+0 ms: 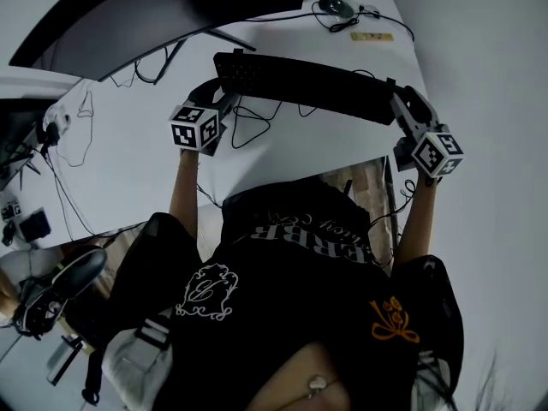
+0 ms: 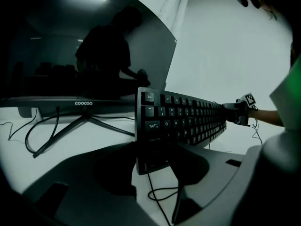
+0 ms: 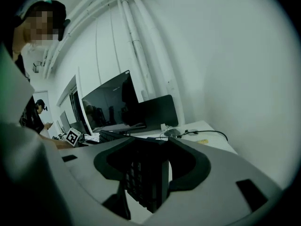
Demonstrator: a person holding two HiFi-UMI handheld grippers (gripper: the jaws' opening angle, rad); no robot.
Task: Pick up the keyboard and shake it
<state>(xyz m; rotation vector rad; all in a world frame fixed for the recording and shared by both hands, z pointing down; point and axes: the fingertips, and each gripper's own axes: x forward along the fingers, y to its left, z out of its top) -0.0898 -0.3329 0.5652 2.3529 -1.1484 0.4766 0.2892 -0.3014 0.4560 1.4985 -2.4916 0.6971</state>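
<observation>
A long black keyboard [image 1: 308, 84] hangs in the air above the white desk [image 1: 137, 144], held by its two ends. My left gripper [image 1: 224, 101] is shut on its left end, and in the left gripper view the keyboard [image 2: 183, 124] stands tilted on edge between the jaws, keys facing the camera. My right gripper [image 1: 404, 110] is shut on the right end; in the right gripper view the keyboard's end [image 3: 148, 180] sits edge-on between the jaws. The keyboard's cable [image 2: 157, 194] dangles below. The right gripper [image 2: 240, 113] shows at the far end.
A large curved monitor [image 1: 111, 15] on a splayed stand [image 2: 80, 126] is at the desk's back left. A mouse [image 1: 336, 5] and cables lie at the far right corner. Loose cables [image 1: 248, 122] lie under the keyboard. The person's torso is close to the desk's front edge.
</observation>
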